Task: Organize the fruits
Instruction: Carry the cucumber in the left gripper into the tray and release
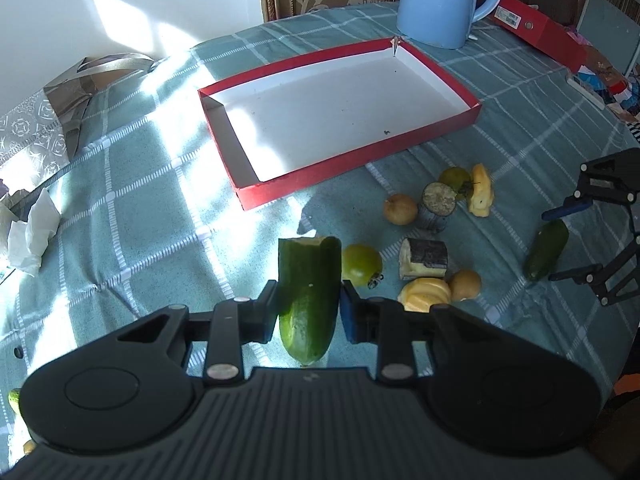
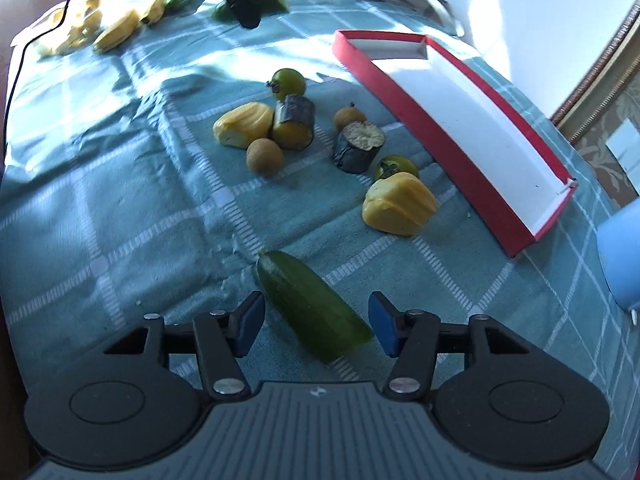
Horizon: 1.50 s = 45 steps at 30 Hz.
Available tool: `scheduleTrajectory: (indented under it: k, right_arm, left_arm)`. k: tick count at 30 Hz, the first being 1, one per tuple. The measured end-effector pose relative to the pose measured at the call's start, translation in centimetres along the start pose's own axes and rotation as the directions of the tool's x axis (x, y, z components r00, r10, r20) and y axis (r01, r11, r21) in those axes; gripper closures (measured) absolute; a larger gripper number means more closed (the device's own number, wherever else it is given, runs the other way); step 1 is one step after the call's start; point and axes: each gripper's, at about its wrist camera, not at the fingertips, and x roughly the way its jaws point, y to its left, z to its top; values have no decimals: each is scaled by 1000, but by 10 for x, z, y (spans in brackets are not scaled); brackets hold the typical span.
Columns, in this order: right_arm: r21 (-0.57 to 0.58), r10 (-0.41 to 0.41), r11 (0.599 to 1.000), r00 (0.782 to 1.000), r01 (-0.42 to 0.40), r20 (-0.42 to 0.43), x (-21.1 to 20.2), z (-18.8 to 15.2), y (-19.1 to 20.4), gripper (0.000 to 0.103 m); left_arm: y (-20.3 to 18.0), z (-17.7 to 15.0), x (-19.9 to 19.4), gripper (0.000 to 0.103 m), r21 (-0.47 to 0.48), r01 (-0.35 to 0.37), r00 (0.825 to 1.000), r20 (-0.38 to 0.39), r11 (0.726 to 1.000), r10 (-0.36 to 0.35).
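Observation:
My left gripper [image 1: 310, 310] is shut on a cut cucumber half [image 1: 308, 280] and holds it upright above the checked cloth. It also shows in the right wrist view as the left gripper [image 2: 244, 4] at the top. The empty red box [image 1: 304, 178] lies beyond it. My right gripper [image 2: 316, 324] is lowered around a second cucumber piece [image 2: 312, 304], which lies on the cloth slanted between the blue pads [image 2: 250, 326]; I see no firm press. Between the grippers lie green tomatoes [image 2: 288, 82], longans [image 2: 264, 156], yellow jackfruit pieces [image 2: 398, 204] and dark-skinned cut pieces [image 2: 358, 146].
A blue jug [image 1: 444, 0] stands behind the box, with a red carton [image 1: 540, 32] to its right. A silver bag [image 1: 48, 128] and crumpled tissue [image 1: 32, 232] sit at the left. More yellow pieces [image 2: 120, 28] lie near the far table edge.

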Motion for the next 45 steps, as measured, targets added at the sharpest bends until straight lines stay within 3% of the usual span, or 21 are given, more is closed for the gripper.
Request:
scheduleTrajectory:
  k: [4,7,10,17,24,28,33,41,45]
  right_arm:
    - [-151,96,983,995,-101,-42,8,7,-4,60]
    - [-167,138,975,987,-149,-77,11,12,-10,63]
    - [-142,129,980,988,-139,-80,10,13,-14,69]
    - [50,102,994,995,-101,-19,0,2,-25,70]
    - [283,-18,959,998,-2,67,-12,-9,-39,70]
    - [404,-78,915,985,10,152,-24,6,-63,70]
    - [470,-143,883,965,24,220,-33,35,-98,70]
    - [494,-217,866,949,79,229,-40,61,-120,70]
    - [518,-240,851,944,92,226,-40,68,-123,70]
  left_arm:
    - [-9,-2,-9,75,-4,-9,1000,8,1000,9]
    - [-14,-6,-14,75,-7,-30,1000,8,1000,30]
    - [-16,-8,-18,75,-23,-42,999,10,999,42]
    - [-17,-2,-20,75,-47,-56,998,9,997,57]
    - [-11,31,-13,75,-95,-18,999,45,995,22]
    - [-9,69,7,75,-76,-15,997,68,997,20]
    - [-2,116,47,75,-60,-4,997,77,998,9]
    - [20,158,136,75,-98,-40,999,-17,994,38]
    - [23,164,160,73,-102,-41,998,-41,994,37]
